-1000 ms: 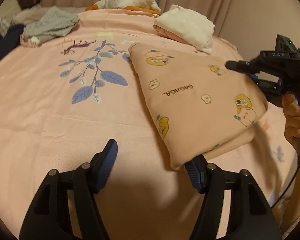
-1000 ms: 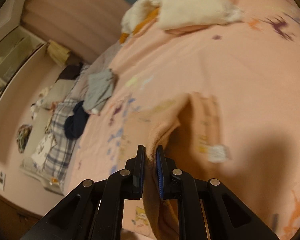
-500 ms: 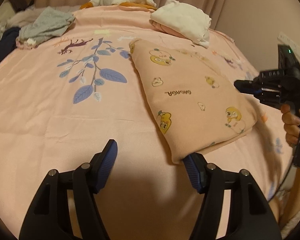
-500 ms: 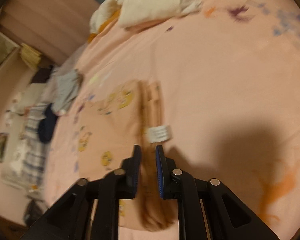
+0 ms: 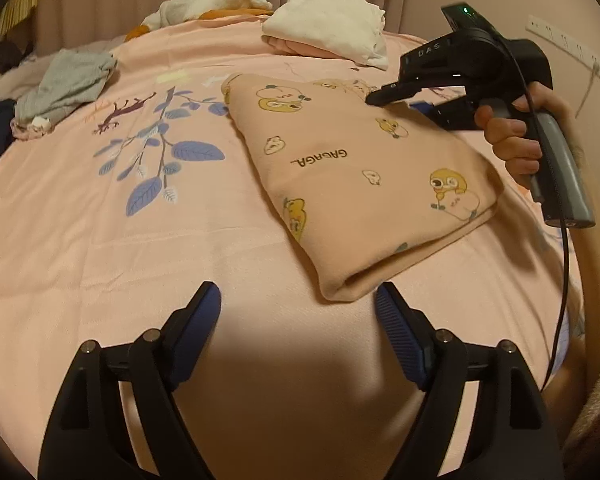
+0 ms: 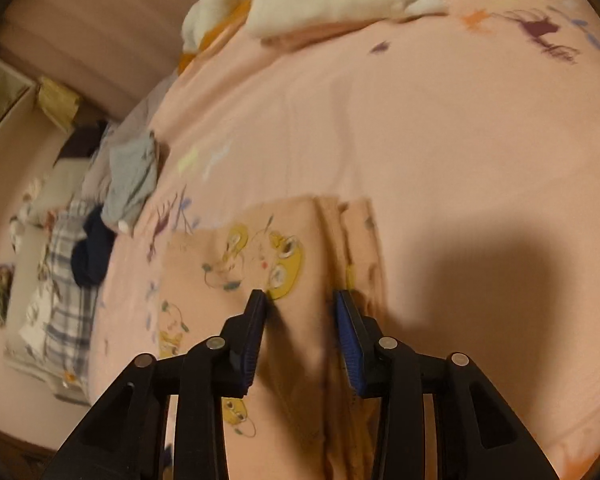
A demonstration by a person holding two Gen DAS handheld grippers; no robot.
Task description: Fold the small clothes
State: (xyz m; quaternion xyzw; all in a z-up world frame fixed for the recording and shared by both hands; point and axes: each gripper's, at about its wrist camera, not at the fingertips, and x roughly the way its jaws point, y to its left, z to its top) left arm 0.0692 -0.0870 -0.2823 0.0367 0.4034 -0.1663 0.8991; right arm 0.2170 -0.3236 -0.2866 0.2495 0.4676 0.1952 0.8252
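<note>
A folded peach garment [image 5: 360, 172] printed with yellow ducks lies flat on the pink bedsheet [image 5: 140, 248]. My left gripper [image 5: 298, 296] hovers over the sheet at the garment's near corner. Its jaws are opening wide and nothing is between them. In the left wrist view my right gripper [image 5: 396, 102], held by a hand [image 5: 512, 140], sits over the garment's far right edge. In the right wrist view the right gripper [image 6: 300, 296] hangs just above the garment [image 6: 236, 264], near its folded edge. Its jaws are opening and the pads press on nothing.
A folded white and pink pile [image 5: 328, 28] and a white and orange heap [image 5: 212, 4] lie at the bed's far side. A grey garment [image 5: 68, 80] and a navy cloth [image 6: 92, 248] rest by a plaid pillow [image 6: 64, 280]. A curtain and a wall close the back.
The right gripper let go of the garment's edge, which dropped flat into a fold. It then swung over the garment's far end and its jaws parted. The left jaws spread wider.
</note>
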